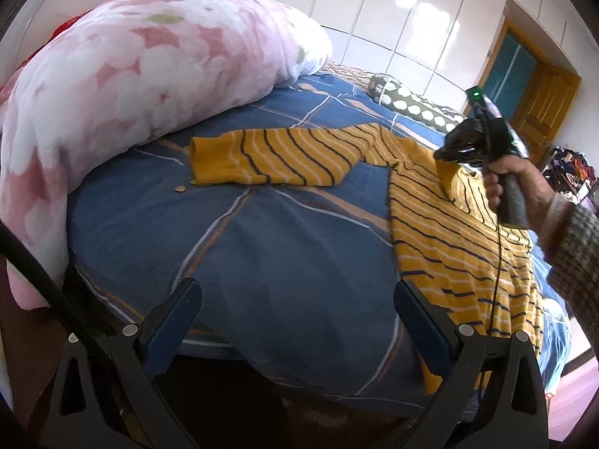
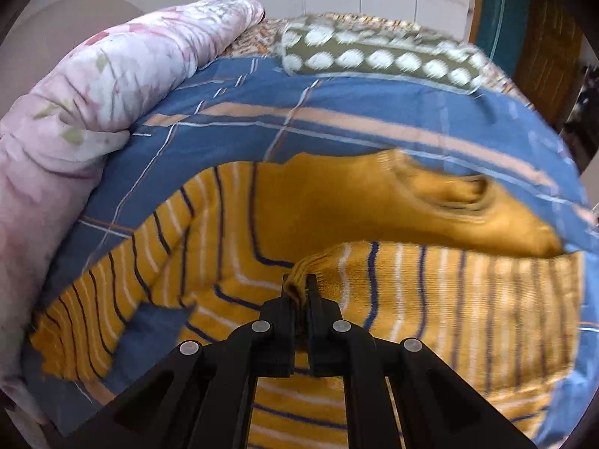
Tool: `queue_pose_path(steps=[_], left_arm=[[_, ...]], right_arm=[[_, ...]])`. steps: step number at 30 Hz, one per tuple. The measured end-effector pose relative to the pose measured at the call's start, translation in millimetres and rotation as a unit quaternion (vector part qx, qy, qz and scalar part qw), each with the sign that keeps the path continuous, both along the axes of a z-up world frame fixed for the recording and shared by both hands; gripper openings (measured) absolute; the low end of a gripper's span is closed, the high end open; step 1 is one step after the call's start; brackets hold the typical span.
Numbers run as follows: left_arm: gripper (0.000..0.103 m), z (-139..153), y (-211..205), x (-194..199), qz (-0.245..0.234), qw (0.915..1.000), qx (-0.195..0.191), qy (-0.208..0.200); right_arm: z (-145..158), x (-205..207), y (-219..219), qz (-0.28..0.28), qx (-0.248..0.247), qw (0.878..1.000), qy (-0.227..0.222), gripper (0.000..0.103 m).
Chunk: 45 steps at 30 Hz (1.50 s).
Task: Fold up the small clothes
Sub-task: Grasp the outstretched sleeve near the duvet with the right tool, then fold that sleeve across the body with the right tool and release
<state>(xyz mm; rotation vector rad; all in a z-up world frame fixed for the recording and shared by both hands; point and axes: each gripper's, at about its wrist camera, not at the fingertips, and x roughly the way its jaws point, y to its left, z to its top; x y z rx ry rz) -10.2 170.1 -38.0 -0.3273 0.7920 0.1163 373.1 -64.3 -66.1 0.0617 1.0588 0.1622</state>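
Observation:
A mustard-yellow sweater (image 1: 441, 224) with navy and white stripes lies spread on the blue plaid bed cover (image 1: 284, 247). One sleeve (image 1: 269, 161) stretches out flat to the left. In the right wrist view my right gripper (image 2: 298, 285) is shut on the cuff of the other sleeve (image 2: 430, 292), which is drawn across the sweater's body (image 2: 232, 247). The left wrist view shows that gripper (image 1: 445, 157) in a person's hand over the sweater's upper part. My left gripper (image 1: 295, 299) stands open above the bare cover near the bed's front edge, with nothing between its fingers.
A big pink floral duvet (image 1: 123, 86) is heaped along the bed's left side. A green pillow with white dots (image 1: 411, 106) lies at the far end. A small round coin-like thing (image 1: 181, 188) rests near the flat sleeve's cuff. A wooden door (image 1: 539, 104) stands at the right.

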Motion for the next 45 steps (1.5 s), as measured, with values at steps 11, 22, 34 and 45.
queue_pose_path(steps=[11,22,34,45], left_arm=[[0.103,-5.2,38.9,-13.9,0.052,0.9982,-0.029,0.002],[0.102,-5.7,87.2,-42.1,0.134,0.9903,-0.035,0.001],[0.103,-4.8,78.0,-36.4,0.13,0.9913,-0.022,0.008],[0.103,16.2,23.6,-16.2,0.071,0.9975,0.005,-0.001]], right_arm=[[-7.5,-11.2,71.6,0.109,0.094,0.989,0.026,0.038],[-15.2,-160.1,226.0,0.374,-0.028,0.927,-0.026,0.05],[-37.4,-180.0,291.3,0.392,-0.079,0.912,-0.09,0.006],[49.6,-101.0,44.8,0.108,0.085,0.985,-0.101,0.006]])
